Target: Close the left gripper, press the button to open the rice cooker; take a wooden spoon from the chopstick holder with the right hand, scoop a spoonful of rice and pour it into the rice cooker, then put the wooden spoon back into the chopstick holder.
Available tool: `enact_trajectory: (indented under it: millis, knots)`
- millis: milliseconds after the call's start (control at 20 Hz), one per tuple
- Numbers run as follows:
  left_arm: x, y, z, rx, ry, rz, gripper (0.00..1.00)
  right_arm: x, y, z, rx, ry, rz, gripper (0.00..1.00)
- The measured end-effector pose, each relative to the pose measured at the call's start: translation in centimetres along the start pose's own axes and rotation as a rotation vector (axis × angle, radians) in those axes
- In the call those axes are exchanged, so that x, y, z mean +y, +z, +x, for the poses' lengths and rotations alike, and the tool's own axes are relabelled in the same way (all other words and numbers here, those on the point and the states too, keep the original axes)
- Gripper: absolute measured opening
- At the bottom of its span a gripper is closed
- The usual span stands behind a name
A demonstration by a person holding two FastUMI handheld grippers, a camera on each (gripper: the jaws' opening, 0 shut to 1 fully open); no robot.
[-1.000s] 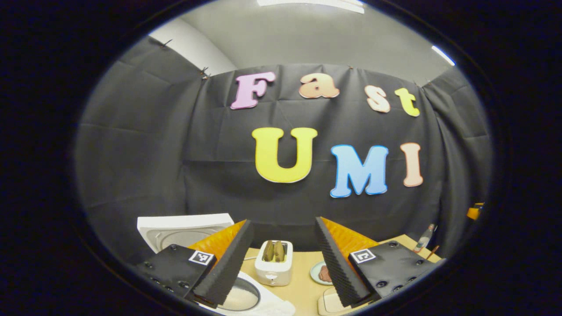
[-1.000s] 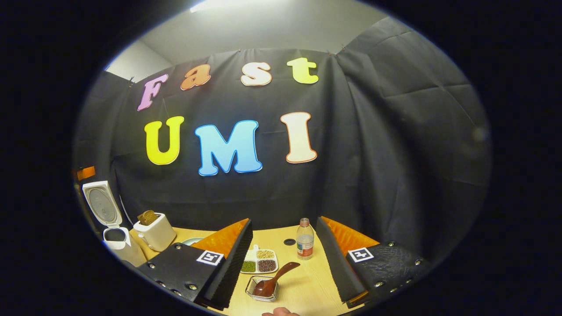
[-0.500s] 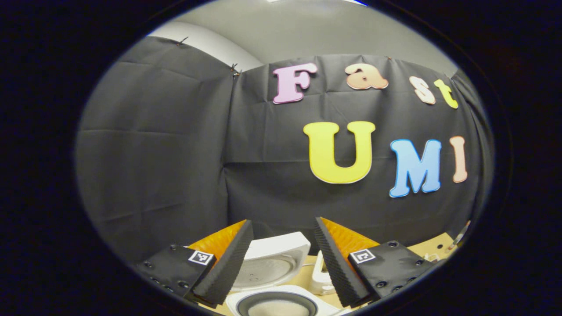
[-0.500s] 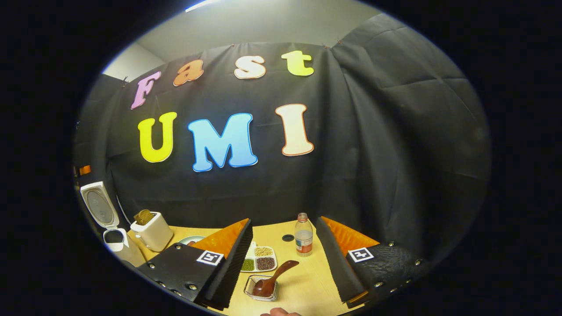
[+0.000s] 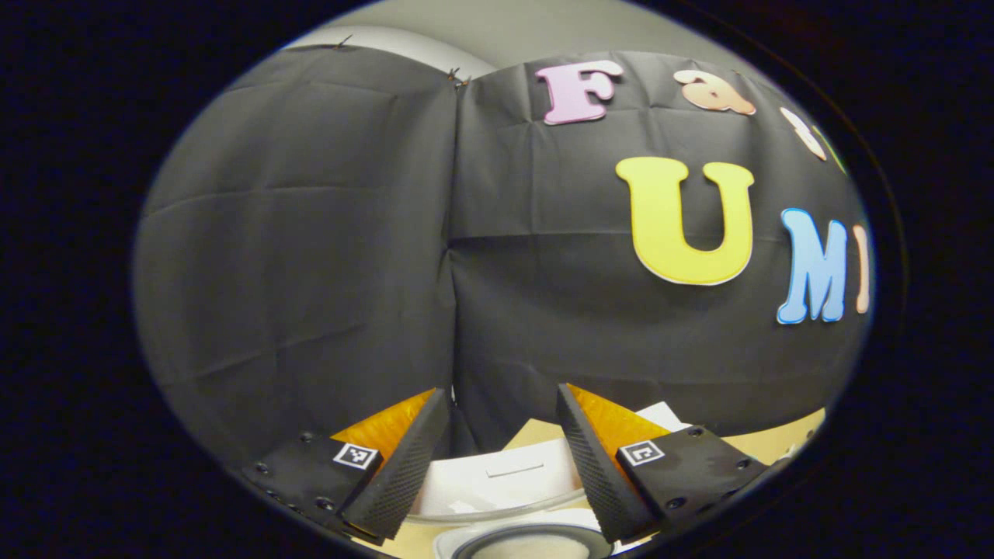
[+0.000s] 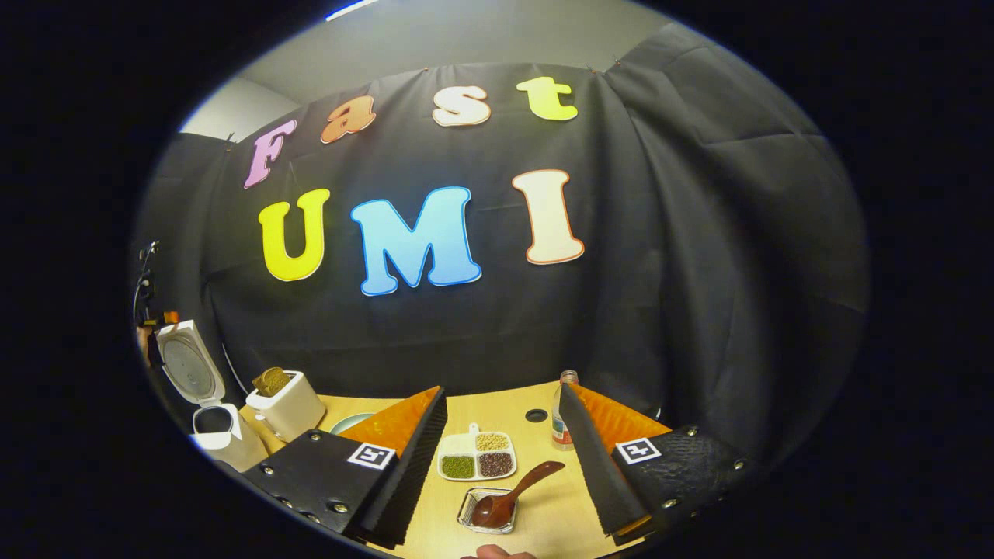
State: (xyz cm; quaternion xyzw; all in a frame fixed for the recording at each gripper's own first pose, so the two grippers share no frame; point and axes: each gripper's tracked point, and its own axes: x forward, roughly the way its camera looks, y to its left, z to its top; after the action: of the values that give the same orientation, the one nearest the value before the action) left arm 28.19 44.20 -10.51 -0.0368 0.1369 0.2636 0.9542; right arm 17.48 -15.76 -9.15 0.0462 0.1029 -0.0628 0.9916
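Rice cooker [image 6: 203, 388] sits at the far left of the desk [image 6: 543, 516] in the right gripper view, lid swung up, pot open; in the left gripper view its lid [image 5: 505, 481] and pot rim [image 5: 528, 543] lie just beyond the left gripper [image 5: 501, 466], whose fingers stand wide apart, holding nothing. Button step looks done, judging by the raised lid.

Wooden spoon [image 6: 516, 493] rests bowl-down in a small clear dish [image 6: 488, 519], handle tilted up and to the right; whether that dish is the chopstick holder or the rice container, cannot tell. Right gripper [image 6: 503, 466] hovers above it, fingers spread wide, empty. Spoon lies between the two fingers in that view but apart from both.

Step in hand: probably taking the spoon. Next move calls for lowering the right gripper onto the handle, lining the fingers across the shaft, then closing; handle is thin and slanted, so it could slip or tip the dish.

Around it: divided tray of grains [image 6: 475, 456] just behind the dish; bottle [image 6: 561, 419] partly hidden behind the right finger; toaster [image 6: 286, 407] beside the cooker.
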Motion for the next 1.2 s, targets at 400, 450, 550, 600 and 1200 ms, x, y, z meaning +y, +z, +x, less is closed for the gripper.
enact_trajectory:
  millis: [400, 450, 550, 600, 1200]
  knots:
    - [-2.6, -2.6, -6.0, -0.023, -0.019, 0.017, 0.97, 2.9, -0.3, 0.1, 0.011, 0.066, 0.026, 0.88]
    - [-2.6, -3.6, -7.1, -0.023, -0.022, 0.016, 0.97, 4.0, -0.4, -0.2, 0.016, 0.091, 0.042, 0.88]
    - [-3.5, -5.4, -9.9, -0.036, -0.046, 0.027, 0.95, 5.6, 0.1, -0.6, 0.013, 0.126, 0.043, 0.88]
    - [-3.9, -6.2, -11.1, -0.052, -0.057, 0.035, 0.93, 6.2, 0.2, -1.1, 0.007, 0.139, 0.034, 0.88]
    - [-6.2, -15.2, -18.3, -0.031, -0.143, 0.065, 1.00, 8.9, 2.8, -3.9, -0.046, 0.214, -0.016, 0.88]
